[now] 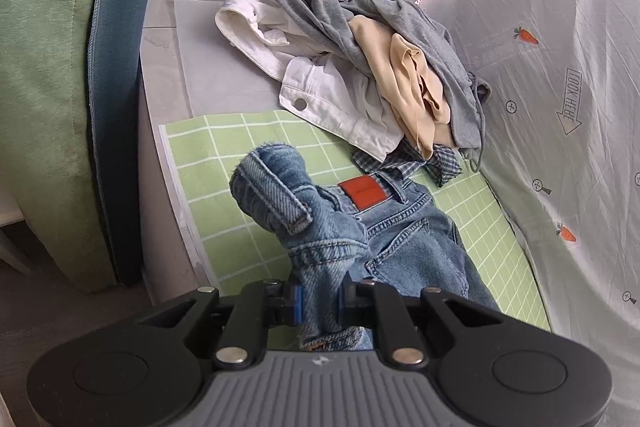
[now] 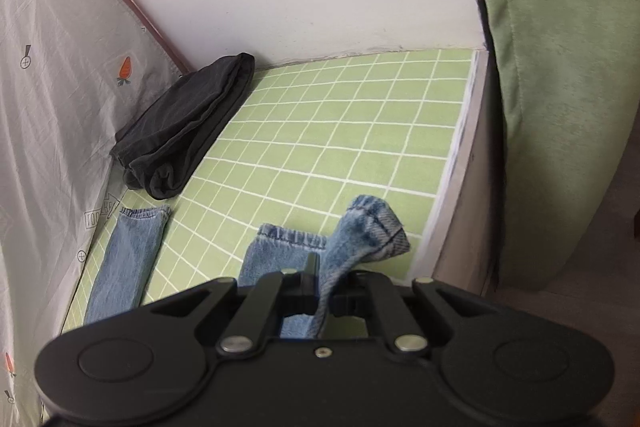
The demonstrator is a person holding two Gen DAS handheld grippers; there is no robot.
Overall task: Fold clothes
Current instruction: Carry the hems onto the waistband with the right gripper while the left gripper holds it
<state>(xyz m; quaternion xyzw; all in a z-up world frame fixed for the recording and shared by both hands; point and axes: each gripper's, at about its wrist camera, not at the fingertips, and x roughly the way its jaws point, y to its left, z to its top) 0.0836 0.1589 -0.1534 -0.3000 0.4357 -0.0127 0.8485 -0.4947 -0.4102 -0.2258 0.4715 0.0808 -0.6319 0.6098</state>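
Hiding its pads, bunched jeans [image 1: 320,219] fill the left gripper [image 1: 320,301].

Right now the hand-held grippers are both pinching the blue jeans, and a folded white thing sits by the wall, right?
Almost. The folded garment by the wall is black, not white, as the right wrist view shows. Both grippers do pinch the jeans.

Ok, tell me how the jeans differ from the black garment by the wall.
The jeans are blue denim; the black garment is dark, plain cloth. The jeans are spread out along the green checked mat, legs apart, while the black garment is folded into a compact bundle. The jeans are pinched in the left gripper and right gripper; nothing holds the black garment. Both lie on the mat.
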